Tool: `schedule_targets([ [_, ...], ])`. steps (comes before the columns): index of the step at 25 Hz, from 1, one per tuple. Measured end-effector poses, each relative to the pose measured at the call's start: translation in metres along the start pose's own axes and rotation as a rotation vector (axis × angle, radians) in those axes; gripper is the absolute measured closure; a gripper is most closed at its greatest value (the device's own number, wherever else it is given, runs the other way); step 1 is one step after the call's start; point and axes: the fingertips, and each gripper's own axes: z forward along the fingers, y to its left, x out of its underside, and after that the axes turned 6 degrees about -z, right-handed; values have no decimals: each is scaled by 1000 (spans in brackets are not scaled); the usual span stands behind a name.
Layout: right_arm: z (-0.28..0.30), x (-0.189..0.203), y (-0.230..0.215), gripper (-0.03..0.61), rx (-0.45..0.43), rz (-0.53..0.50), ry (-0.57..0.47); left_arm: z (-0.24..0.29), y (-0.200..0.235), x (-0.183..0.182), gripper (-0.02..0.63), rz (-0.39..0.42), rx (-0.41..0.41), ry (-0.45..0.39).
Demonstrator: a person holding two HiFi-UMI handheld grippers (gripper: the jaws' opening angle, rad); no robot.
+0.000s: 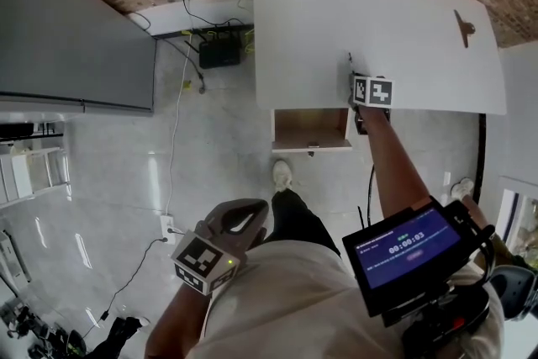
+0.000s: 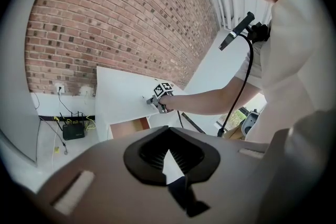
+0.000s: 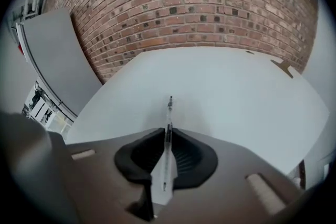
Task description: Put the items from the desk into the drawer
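Observation:
A thin clear pen (image 3: pixel 168 128) is clamped between the jaws of my right gripper (image 3: pixel 168 132), its tip pointing ahead over the white desk (image 3: pixel 226 92). In the head view the right gripper (image 1: pixel 356 87) hovers over the desk's (image 1: pixel 378 13) near edge, just right of the open wooden drawer (image 1: pixel 309 129). A small brown item (image 1: pixel 464 28) lies at the desk's far right. My left gripper (image 1: pixel 242 217) hangs low by the person's body, shut and holding nothing; its jaws (image 2: pixel 168 129) meet at the tips.
A grey cabinet (image 1: pixel 76 38) stands at the left. A black router (image 1: pixel 219 53) and cables lie on the floor against the brick wall. The person's shoe (image 1: pixel 282 174) is below the drawer. A chest-mounted screen (image 1: pixel 409 246) is at lower right.

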Motion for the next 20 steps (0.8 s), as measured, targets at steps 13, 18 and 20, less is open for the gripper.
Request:
schedule_targets([
  [13,-74,58,57,534,-31,68,-107,-37,-13,32,606,36,76,-12],
  [18,-106,114,83,534,-16,88,-121,-65,-33,70,606,63,105,11],
  [20,-110,135,94,534,-16,88,-115,-73,-37,86,606,69,113,32],
])
